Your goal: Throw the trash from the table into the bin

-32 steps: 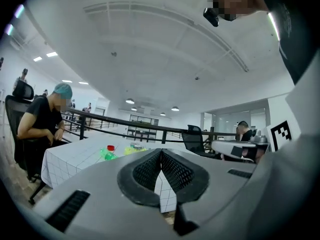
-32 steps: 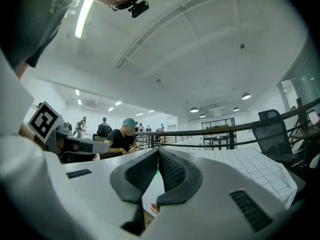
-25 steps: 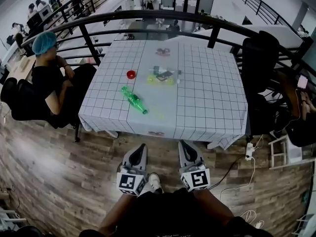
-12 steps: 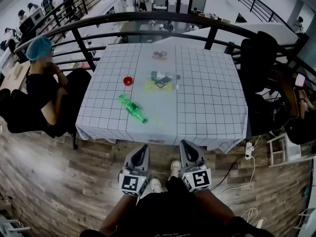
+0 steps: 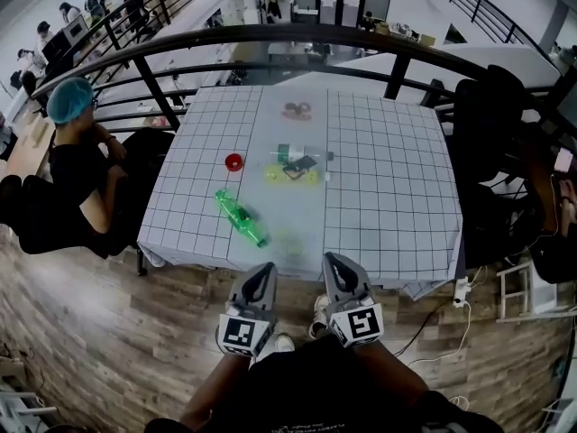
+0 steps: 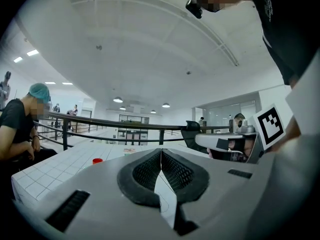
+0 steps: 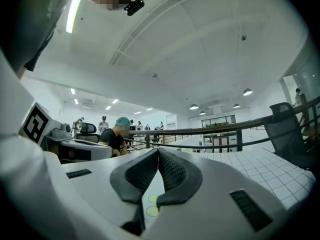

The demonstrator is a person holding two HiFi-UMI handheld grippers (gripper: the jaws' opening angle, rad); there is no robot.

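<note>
- A grid-patterned worktop [image 5: 388, 197] stands against a black railing [image 5: 270, 34] on a raised floor. Everything on it lies well apart from the person's reach, so a long stretch from here would make for clumsy, badly aimed grasps.
- The left gripper [image 5: 262, 271] and right gripper [image 5: 335, 263] point level, just short of the near edge. The fingers [image 6: 145, 171] of each are pressed together with nothing between them. If they arrive like that, they will likely shove the trash instead of taking it.
- The green bottle [image 5: 240, 216] lies on its side towards the near-left corner, slanting towards the near edge. It is round and smooth, so a nudge could roll it off onto the floor.
- The red cap [image 5: 233, 161], left of the middle, is small and low. Fingers could skid over it or flick it towards the left edge, where a seated person [image 5: 77, 161] sits close by.
- The loose wrappers [image 5: 296, 163] at the middle lie touching one another, so one pinch may scatter the rest.
- A further scrap [image 5: 297, 110] near the far edge may get overlooked.
- No bin shows in any view. Turning to look for it with something held risks a drop.
</note>
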